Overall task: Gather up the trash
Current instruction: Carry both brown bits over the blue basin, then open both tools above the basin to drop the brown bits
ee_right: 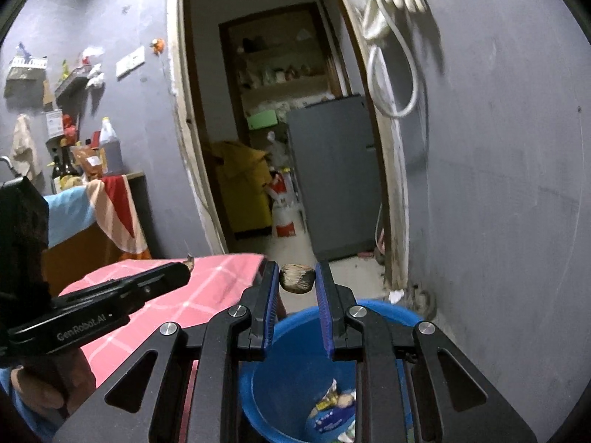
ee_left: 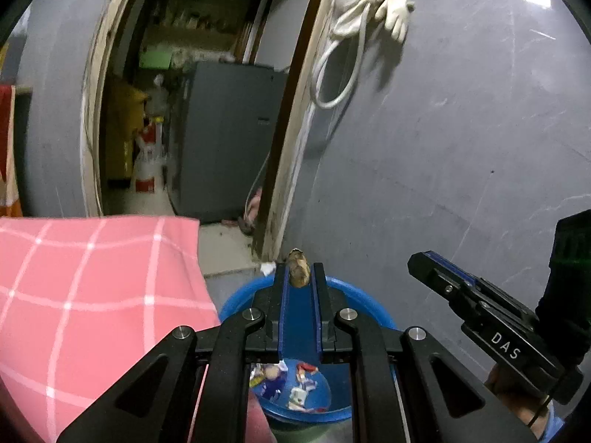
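blue bucket [ee_right: 373,313] – wrappers [ee_right: 328,413] inside; grippers above

The bucket [ee_left: 236,304] is bright blue; the cloth [ee_left: 92,295] on the desk is pink with a white grid; both scraps [ee_left: 298,272] are brown and tan; the wall [ee_left: 461,147] is grey; the glove [ee_left: 395,18] is off-white; the black jaws carry blue pads [ee_right: 271,295].
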Demonstrator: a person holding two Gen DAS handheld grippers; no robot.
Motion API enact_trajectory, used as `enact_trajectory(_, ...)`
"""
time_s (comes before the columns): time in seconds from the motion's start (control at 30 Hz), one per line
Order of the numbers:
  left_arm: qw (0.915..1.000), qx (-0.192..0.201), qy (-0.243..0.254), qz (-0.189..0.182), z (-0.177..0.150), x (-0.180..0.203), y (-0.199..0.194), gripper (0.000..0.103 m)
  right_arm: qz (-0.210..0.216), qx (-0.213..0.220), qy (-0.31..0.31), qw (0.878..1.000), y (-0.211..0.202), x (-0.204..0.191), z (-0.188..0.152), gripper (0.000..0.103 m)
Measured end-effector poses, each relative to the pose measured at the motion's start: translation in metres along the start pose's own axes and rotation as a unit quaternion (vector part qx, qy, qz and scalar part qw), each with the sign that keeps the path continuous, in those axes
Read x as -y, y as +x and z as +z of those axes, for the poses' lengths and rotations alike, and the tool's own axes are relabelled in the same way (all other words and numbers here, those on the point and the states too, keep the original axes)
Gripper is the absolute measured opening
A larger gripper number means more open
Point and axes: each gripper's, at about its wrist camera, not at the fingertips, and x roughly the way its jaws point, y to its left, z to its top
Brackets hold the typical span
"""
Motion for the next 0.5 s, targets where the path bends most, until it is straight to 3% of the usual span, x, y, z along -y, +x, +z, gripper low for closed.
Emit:
enact_trajectory(0.37,0.9975,-0.066,-0.025,-0.002,-0.014,-0.012,0.038,0.009,-0.006,-0.045,0.026,0.999,0.019,0.021,-0.02,0.019)
enact_trajectory(0.5,0.9959,-0.083,-0.035,-0.005,-0.019,-0.017,0.045,0.014,-0.008,-0.056,0.034,0.998,0.024,0.025,-0.023,0.019)
